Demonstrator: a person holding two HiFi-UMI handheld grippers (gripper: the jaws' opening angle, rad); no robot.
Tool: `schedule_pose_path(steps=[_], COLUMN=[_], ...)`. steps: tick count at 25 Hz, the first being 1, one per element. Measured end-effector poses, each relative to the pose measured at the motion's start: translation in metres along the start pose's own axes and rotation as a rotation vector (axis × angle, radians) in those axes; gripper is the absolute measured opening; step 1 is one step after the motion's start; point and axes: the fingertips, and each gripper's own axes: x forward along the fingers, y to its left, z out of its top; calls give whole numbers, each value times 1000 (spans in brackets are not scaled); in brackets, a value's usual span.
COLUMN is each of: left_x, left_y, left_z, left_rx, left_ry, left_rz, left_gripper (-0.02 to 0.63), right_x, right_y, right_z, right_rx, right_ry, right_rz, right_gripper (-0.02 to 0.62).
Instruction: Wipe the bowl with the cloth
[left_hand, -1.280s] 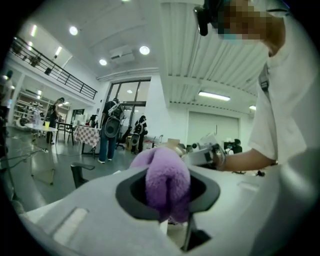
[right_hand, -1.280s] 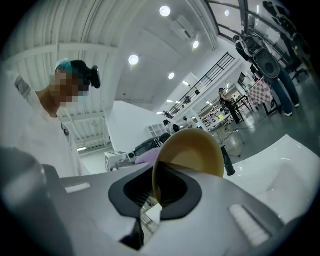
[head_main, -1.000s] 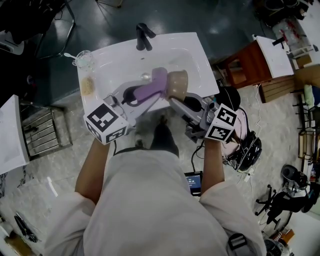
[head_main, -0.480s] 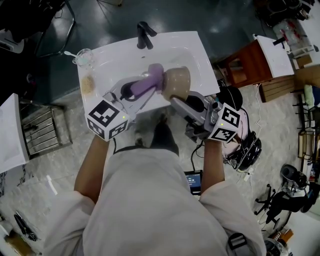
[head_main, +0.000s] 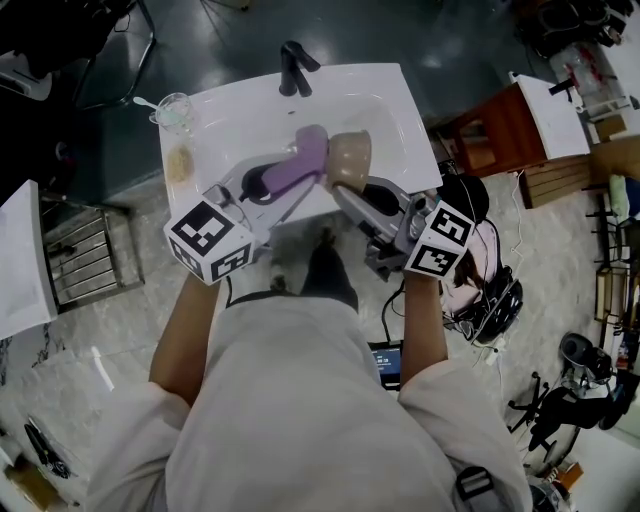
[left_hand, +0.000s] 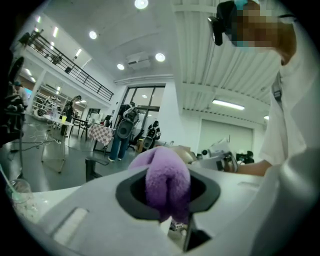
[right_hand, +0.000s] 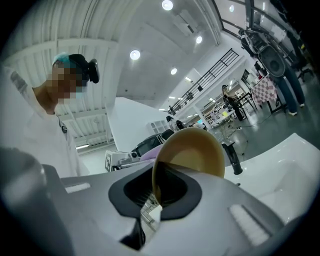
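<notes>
Bowl (head_main: 351, 160) held over sink (head_main: 405, 110), rim pinched in right gripper (head_main: 344, 190). Left gripper (head_main: 297, 172) clamps purple cloth (head_main: 306, 150), seemingly touching bowl's side. Wiping mid-way, likely unfinished.

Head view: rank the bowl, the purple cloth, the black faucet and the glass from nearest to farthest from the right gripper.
From the right gripper:
1. bowl, gripped by its rim in the jaws.
2. purple cloth, just left of the bowl.
3. black faucet, at the back edge of the sink.
4. glass, on the sink's far left corner.
</notes>
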Motion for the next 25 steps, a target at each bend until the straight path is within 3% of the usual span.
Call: schedule_pose_path(steps=[5,9,12,18,25], left_x=[-3,3,2,-7,-22], left_y=[10,14,9,-2,10], left_z=[5,-5,-13,-6,3], left_rx=[-30,18,29,17,106], left_ry=[-29,28,62,17,25], left_rz=[39,92,87,45,160], left_gripper=[92,91,91,91,91], right_x=[5,0,-3,-1,12], right_y=[14,25,28,14,3], right_z=[-7,5,13,19,29], right_rx=[13,17,3,-39,-228], right_ry=[13,-33,-52,-59,6], right_rz=[36,65,59,-32,-207], right_gripper=[15,18,18,14,12])
